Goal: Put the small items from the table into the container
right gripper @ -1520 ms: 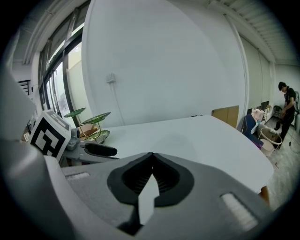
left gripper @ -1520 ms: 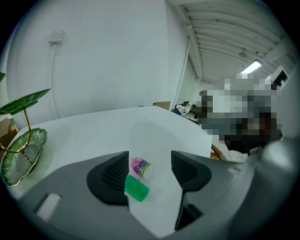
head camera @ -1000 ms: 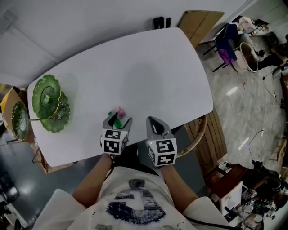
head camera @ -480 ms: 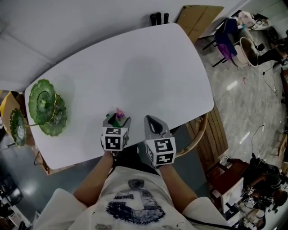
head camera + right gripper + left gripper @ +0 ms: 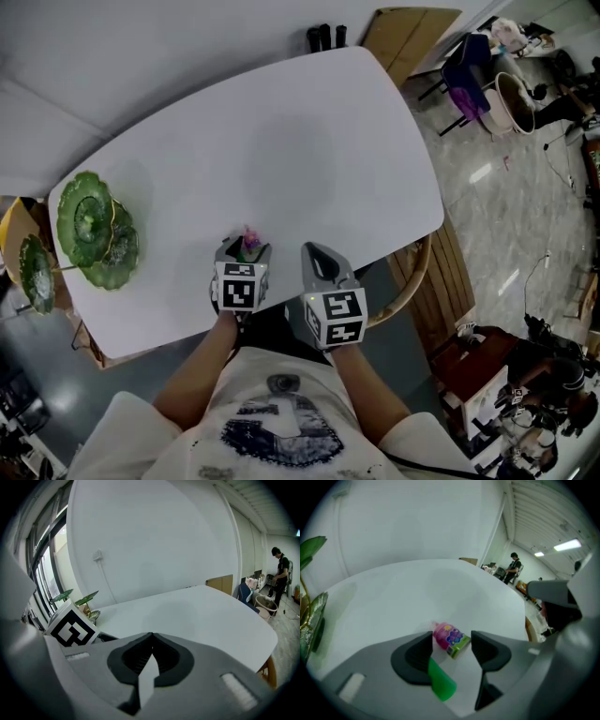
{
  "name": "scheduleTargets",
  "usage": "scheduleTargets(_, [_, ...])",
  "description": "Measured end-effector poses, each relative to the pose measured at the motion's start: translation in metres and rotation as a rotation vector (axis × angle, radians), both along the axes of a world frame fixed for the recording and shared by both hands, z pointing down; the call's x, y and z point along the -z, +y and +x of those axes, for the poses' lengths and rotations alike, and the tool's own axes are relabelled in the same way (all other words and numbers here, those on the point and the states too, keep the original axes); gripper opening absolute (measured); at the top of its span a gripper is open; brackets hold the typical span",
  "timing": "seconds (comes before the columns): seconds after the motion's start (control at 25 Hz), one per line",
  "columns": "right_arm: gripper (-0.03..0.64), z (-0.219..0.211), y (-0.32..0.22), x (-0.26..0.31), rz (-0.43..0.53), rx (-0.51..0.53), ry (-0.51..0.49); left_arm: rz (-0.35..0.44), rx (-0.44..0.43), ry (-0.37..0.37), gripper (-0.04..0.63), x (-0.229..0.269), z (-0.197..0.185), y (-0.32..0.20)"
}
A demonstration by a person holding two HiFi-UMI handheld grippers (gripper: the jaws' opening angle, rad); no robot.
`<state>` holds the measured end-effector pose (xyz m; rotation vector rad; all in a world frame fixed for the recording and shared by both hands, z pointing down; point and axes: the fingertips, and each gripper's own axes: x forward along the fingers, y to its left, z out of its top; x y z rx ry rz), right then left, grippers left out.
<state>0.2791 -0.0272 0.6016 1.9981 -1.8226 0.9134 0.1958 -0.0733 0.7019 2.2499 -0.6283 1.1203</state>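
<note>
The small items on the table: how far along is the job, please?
Nothing looks done: the green dish shows no items. In hand: the left gripper stands open around the pink packet and green piece. The right gripper is shut, empty. Left: gripping and carrying both over.

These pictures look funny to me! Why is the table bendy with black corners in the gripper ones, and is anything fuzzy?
Left gripper view: the wide lens bows the table and darkens the corners; the green thing nearest the lens is fuzzy, the pink packet sharper. Right gripper view: same bending and corners. Head view: milder bulge, soft light.
</note>
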Motion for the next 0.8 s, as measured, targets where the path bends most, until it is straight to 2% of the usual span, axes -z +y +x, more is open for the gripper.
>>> scheduleTargets(0.24, [0.000,0.0019,-0.0049,-0.0001,0.005,-0.014,-0.003,0.006,-0.056,-0.038,0.252,-0.0038,0.0030,0.0021])
scheduleTargets(0.8, [0.000,0.0059,-0.0052,-0.0029,0.008,-0.026,-0.018,0.010,-0.074,-0.039,0.249,-0.0028,-0.0015,0.0010])
